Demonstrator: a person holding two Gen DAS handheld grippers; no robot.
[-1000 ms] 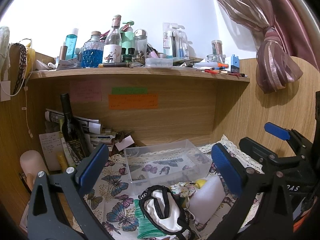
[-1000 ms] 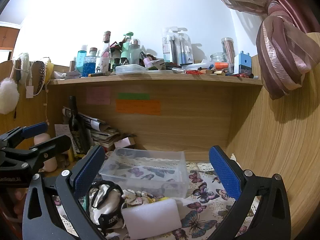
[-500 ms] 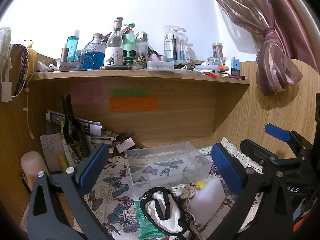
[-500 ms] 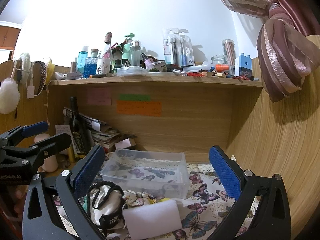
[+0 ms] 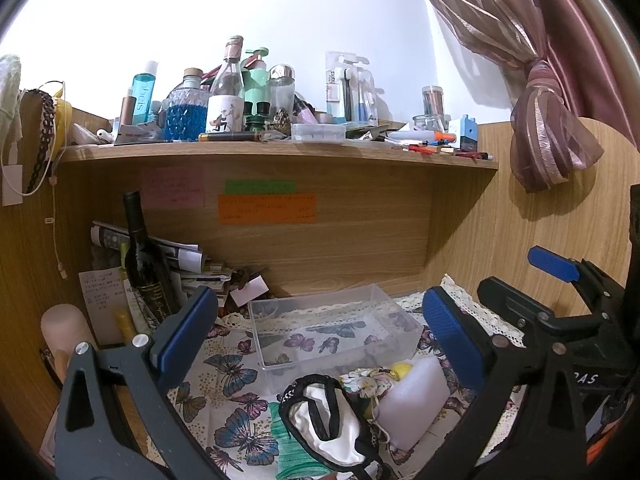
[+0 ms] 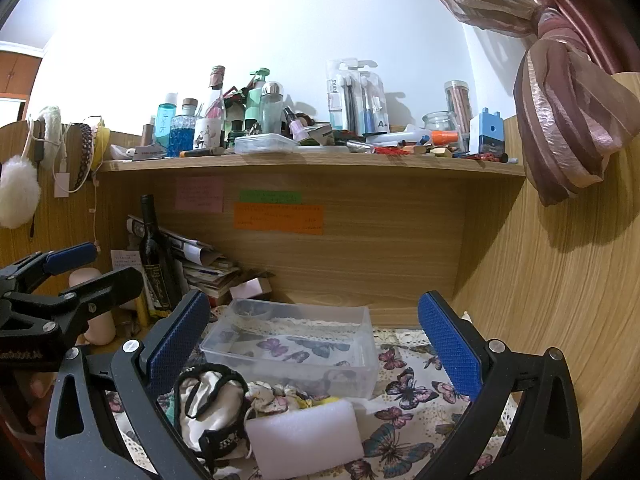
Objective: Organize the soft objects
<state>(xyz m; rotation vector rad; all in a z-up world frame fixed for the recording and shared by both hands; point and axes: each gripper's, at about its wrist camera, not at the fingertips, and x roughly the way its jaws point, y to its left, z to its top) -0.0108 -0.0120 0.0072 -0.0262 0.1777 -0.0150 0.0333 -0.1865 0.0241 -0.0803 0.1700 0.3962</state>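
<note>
A pile of soft things lies on the butterfly cloth (image 5: 236,412) in front of an empty clear plastic box (image 5: 328,328): a white pouch with black trim (image 5: 324,420), a green knit piece (image 5: 288,452), a floral scrunchie (image 5: 364,380) and a white sponge block (image 5: 412,400). My left gripper (image 5: 320,332) is open and empty above the pile. My right gripper (image 6: 312,340) is open and empty; the sponge (image 6: 304,436), the pouch (image 6: 208,408) and the box (image 6: 292,348) lie between its fingers and lower down.
A dark wine bottle (image 5: 144,264), stacked papers (image 5: 184,260) and a pink cylinder (image 5: 64,328) stand at the back left. A crowded shelf (image 5: 280,152) hangs above. Wooden walls close the back and right. A tied curtain (image 5: 548,132) hangs at the right.
Both grippers have tilted slightly downward; the scene has shifted up a little in both views. Nothing on the cloth has moved.
</note>
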